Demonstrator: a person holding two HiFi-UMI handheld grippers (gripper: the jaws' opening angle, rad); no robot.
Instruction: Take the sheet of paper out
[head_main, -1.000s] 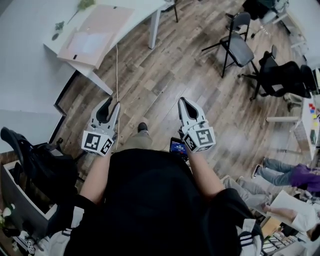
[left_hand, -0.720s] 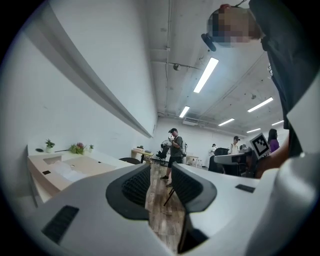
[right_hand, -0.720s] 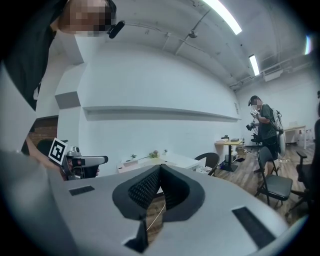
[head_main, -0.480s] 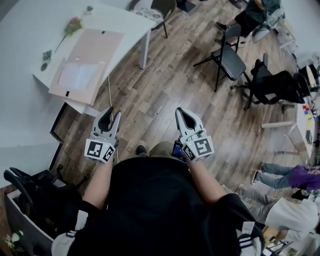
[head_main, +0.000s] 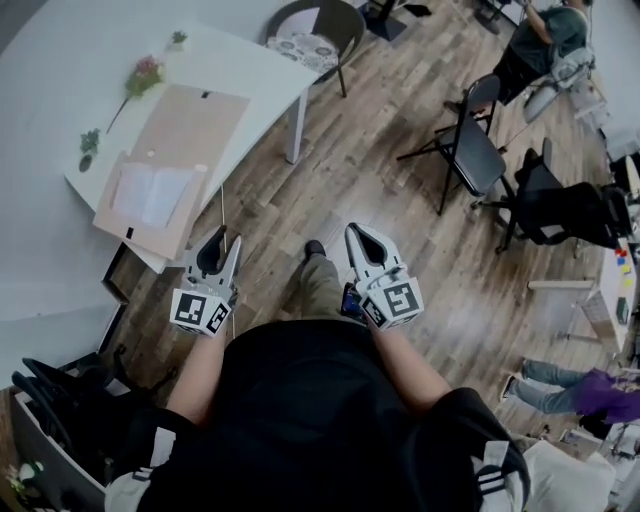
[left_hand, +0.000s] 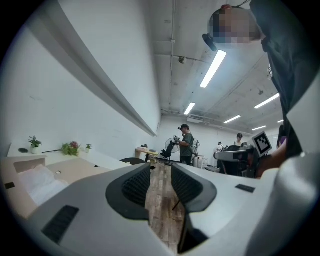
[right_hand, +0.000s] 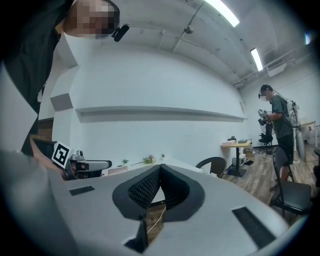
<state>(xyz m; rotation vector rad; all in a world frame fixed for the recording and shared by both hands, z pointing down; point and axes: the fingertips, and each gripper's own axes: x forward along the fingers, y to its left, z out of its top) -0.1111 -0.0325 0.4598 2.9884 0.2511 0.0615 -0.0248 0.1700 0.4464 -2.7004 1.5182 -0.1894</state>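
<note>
A white sheet of paper lies in an open tan folder on the white table at the upper left. In the left gripper view the paper and folder show at the lower left. My left gripper hovers over the floor just off the table's near corner, its jaws a narrow gap apart and holding nothing. Further right, over the wooden floor, my right gripper has its tips together and is empty.
A pink flower and small plants sit on the table. A round-backed chair stands at the table's far end. A folding chair and a black office chair are at the right. A black bag lies at the lower left.
The person has stepped forward, so the table and folder now lie closer to the left gripper. Both grippers keep their pose and jaw state.
</note>
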